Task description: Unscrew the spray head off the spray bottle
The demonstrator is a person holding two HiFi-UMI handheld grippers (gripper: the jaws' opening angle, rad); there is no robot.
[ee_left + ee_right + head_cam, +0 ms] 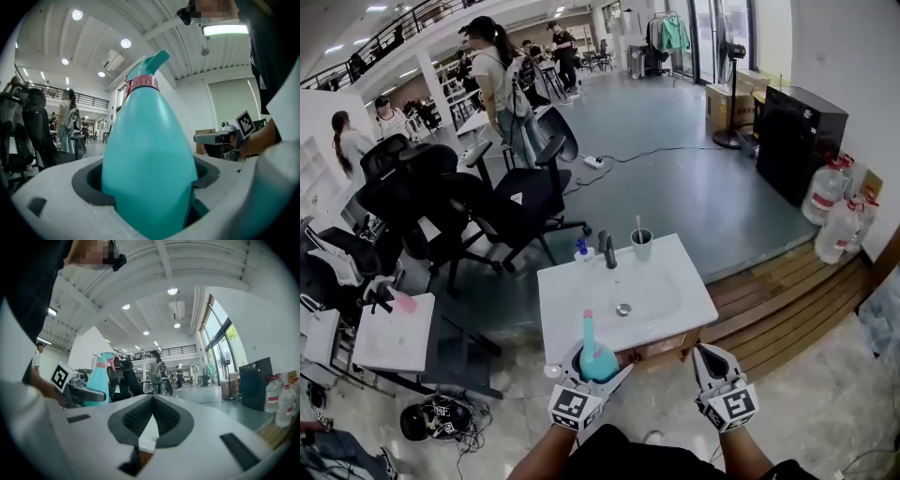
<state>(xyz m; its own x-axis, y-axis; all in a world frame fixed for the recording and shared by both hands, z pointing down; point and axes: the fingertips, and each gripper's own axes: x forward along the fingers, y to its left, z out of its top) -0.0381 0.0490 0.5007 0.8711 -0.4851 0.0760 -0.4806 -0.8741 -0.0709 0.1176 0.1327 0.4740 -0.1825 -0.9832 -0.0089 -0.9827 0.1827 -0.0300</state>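
A teal spray bottle (597, 359) stands upright in my left gripper (598, 364), which is shut on its wide body above the front edge of the white sink counter (680, 286). In the left gripper view the bottle (150, 154) fills the middle. Its teal spray head (151, 63) sits on a pink collar (141, 84) at the top. My right gripper (713, 360) is shut with nothing in it, apart from the bottle on its right. The right gripper view shows those jaws (152, 417) pressed together, and the bottle (99, 380) at the left.
On the sink counter stand a faucet (607, 249), a cup (641, 244) and a small pump bottle (581, 249). Black office chairs (487, 197) crowd the left. Water jugs (832, 214) and a black cabinet (797, 141) stand at the right by a wooden platform (787, 300).
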